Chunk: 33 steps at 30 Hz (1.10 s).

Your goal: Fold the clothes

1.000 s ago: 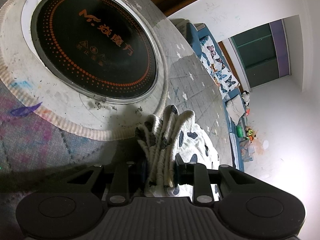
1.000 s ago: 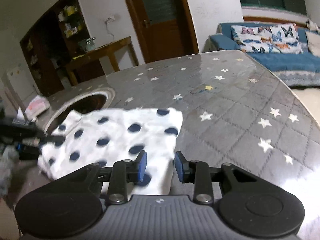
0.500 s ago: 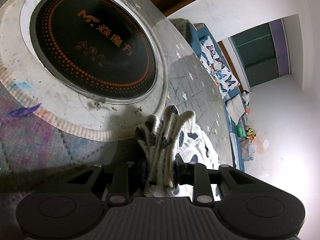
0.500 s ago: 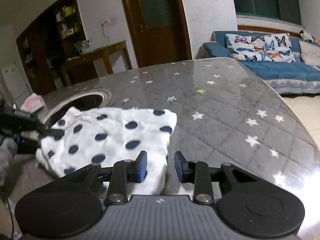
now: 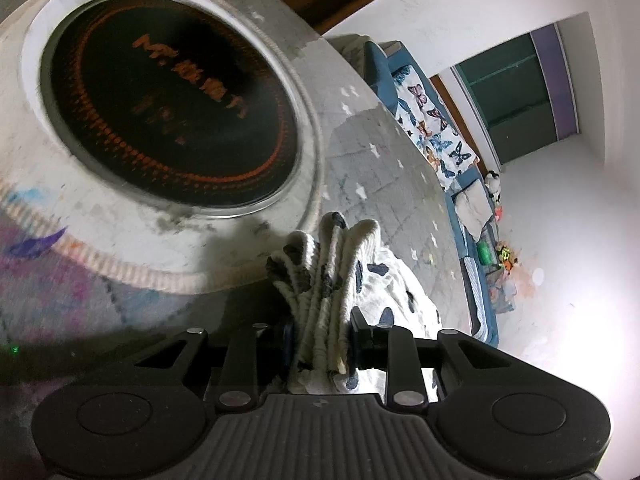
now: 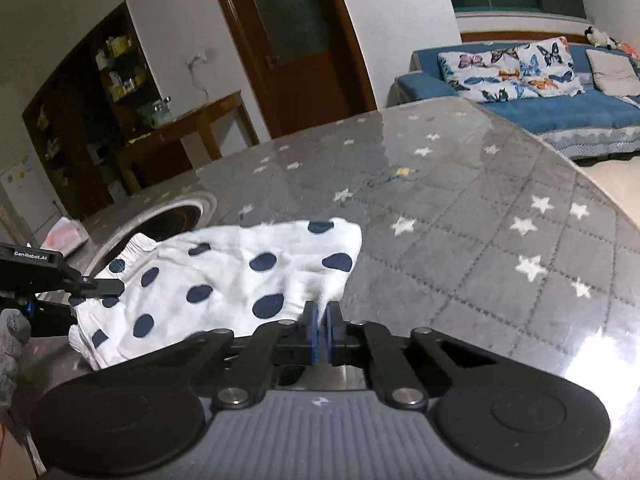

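A white garment with dark blue dots (image 6: pixel 224 276) lies spread on the grey star-quilted table (image 6: pixel 460 216). My left gripper (image 5: pixel 320 336) is shut on its bunched ribbed waistband (image 5: pixel 324 276), beside the round cooktop. That gripper also shows at the left of the right wrist view (image 6: pixel 84 286), holding the garment's left edge. My right gripper (image 6: pixel 321 322) is shut on the garment's near right corner, a small peak of white cloth pinched between the blue pads.
A round black induction cooktop (image 5: pixel 168 116) with orange lettering is set in the table, ringed by a white rim. A blue sofa with butterfly cushions (image 6: pixel 520 76) stands beyond the table. A wooden door (image 6: pixel 292 40) and a side table (image 6: pixel 188 128) are behind.
My right gripper has closed from open onto the garment's near right corner. The left gripper keeps its hold on the waistband and has shifted slightly.
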Available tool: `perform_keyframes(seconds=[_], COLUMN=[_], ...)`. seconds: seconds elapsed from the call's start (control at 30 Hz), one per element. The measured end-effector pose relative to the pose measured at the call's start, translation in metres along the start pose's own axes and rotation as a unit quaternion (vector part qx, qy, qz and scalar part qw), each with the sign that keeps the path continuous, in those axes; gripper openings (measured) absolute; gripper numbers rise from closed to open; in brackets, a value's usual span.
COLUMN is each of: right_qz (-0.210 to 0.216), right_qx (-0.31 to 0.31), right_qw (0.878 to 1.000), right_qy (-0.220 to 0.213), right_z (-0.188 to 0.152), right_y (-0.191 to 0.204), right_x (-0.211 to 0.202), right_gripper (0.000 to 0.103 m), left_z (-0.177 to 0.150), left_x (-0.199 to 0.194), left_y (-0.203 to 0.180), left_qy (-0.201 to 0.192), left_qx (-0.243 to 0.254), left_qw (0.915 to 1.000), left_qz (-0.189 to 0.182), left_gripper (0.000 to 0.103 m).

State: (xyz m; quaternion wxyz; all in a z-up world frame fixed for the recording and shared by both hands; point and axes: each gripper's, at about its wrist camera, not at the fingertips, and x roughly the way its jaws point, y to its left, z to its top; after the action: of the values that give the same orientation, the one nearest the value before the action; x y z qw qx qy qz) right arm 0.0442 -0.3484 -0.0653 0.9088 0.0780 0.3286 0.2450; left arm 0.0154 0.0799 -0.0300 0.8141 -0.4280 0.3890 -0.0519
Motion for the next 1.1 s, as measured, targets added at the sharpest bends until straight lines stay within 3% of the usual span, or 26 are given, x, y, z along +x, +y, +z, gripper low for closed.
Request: perform_keyframes(seconds=[0.23,0.5,0.7,0.93,1.1], right_qz=[-0.029,-0.084,-0.118,-0.144,-0.144], right_qx=[-0.021,-0.042,-0.046,-0.028,-0.029], right_qw=[0.998,0.993,0.99,0.989,0.989], right_qy=[-0.042,-0.07,-0.056,-0.011,-0.017], right_z=[0.03,0.072,0.084,0.07,0.071], right_y=[-0.007,-0.03,-0.051,-0.078,-0.076], right_x=[-0.015,-0.007,0.011,0.031,0.031], right_gripper=[0.003,0.003,0.003,0.005,0.011], left_z=[0.016,0.025,0.025,0.015,0.008], left_x=[0.018,0.068,0.105,0.127,0.122], left_y=[-0.05,-0.105,-0.124,-0.122,-0.127], left_qy=[0.004,0.016,0.022,0.033,0.022], left_qx=[0.069,0.127,0.159,0.184,0.215], left_qw=[0.9976,0.9918,0.9871,0.9814,0.9745], left_qz=[-0.009,-0.007,0.003,0.043,0.06], left_gripper=[0.029,0.029,0.029,0.032,0.045])
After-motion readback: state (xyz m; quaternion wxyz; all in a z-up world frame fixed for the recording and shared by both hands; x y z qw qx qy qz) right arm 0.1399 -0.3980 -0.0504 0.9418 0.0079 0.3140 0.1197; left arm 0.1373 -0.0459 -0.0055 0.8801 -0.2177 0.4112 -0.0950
